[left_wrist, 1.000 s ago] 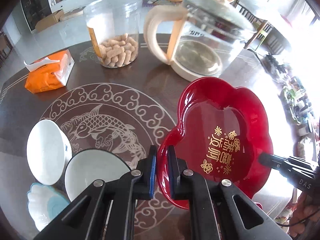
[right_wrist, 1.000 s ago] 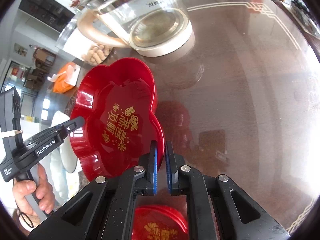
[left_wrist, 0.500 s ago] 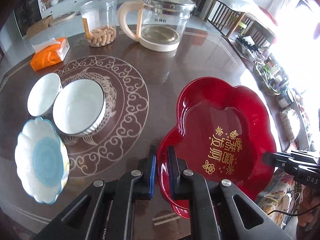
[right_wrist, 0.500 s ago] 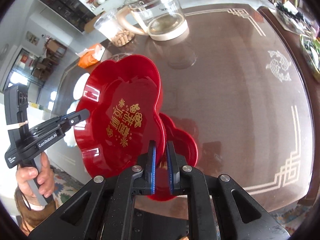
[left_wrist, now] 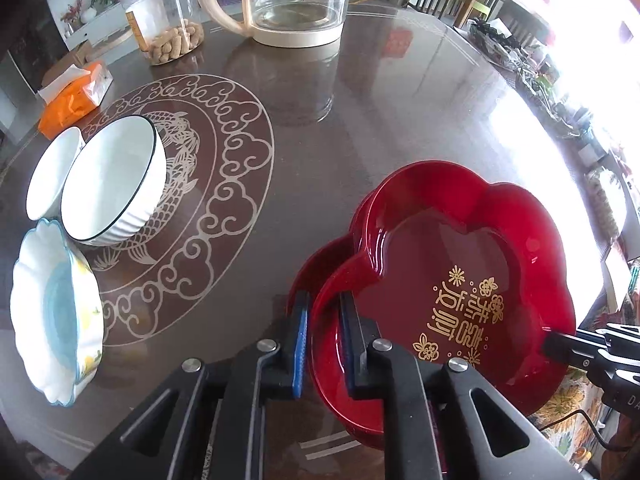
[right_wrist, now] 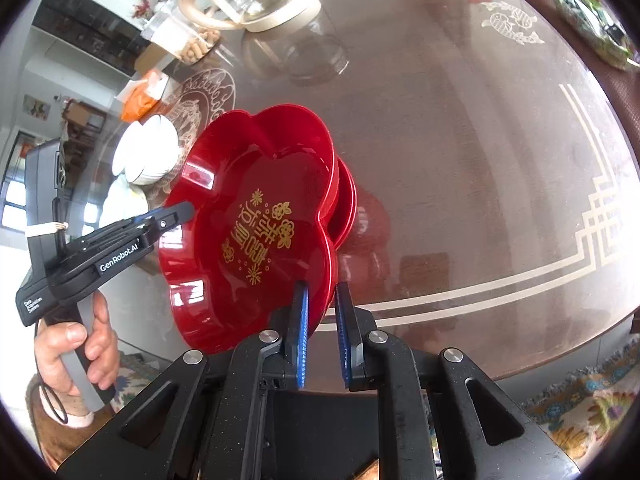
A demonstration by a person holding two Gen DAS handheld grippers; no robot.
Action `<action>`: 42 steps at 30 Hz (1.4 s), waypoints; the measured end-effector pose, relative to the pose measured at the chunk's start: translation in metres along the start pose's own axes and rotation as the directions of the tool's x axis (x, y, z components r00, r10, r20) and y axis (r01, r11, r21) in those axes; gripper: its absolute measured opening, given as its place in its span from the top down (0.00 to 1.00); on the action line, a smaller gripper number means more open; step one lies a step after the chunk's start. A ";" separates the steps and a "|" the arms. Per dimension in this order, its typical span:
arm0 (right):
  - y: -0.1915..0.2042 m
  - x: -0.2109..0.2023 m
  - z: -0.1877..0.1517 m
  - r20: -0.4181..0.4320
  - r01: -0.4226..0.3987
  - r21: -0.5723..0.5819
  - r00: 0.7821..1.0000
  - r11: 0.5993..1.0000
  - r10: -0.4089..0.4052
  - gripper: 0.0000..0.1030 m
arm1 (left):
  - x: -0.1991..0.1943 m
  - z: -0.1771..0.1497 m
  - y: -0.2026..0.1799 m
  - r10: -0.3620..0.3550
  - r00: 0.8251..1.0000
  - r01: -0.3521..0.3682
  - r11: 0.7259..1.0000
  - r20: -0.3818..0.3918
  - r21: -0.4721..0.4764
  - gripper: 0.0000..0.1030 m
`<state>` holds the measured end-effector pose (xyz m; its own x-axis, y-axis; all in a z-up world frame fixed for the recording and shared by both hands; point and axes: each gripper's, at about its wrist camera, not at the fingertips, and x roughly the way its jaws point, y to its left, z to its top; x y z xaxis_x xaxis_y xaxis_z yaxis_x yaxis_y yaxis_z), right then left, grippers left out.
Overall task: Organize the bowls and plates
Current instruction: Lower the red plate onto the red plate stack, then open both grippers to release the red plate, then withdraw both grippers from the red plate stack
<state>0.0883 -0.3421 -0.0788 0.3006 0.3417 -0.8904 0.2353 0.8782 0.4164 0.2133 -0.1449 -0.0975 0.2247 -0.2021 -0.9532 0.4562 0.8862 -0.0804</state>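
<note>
Glossy red flower-shaped plate w/ gold lettering sits nested on a 2nd red plate. Left gripper & right gripper have just been opening; fingers apart, rim between, pads no longer pressing. 2 white bowls, 1 scalloped dish left of left fingers.

Both wrist views look steeply down, sharing the red plate.

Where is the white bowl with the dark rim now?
In the left wrist view, the white bowl stands at the left on the table, between a smaller white bowl and a scalloped blue dish.
</note>
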 end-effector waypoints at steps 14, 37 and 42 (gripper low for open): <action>0.013 0.000 -0.019 0.018 0.001 -0.057 1.000 0.998 0.000 0.74 | -0.028 0.004 -0.010 0.101 0.987 -0.111 0.991 0.123 0.080 0.30; 0.042 0.021 -0.110 0.287 0.151 -0.194 0.954 0.969 -0.091 0.48 | -0.047 -0.183 0.058 0.089 0.955 -0.038 0.983 0.283 -0.182 0.23; 0.071 0.049 -0.113 0.161 0.045 -0.241 0.987 0.969 -0.006 0.48 | -0.048 -0.204 0.082 0.117 0.950 -0.040 0.966 0.289 -0.257 0.23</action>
<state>0.0149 -0.2248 -0.1132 0.4440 0.2779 -0.8518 0.0190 0.9475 0.3191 0.0645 0.0222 -0.1172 0.5159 -0.2091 -0.8308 0.2100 0.9710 -0.1140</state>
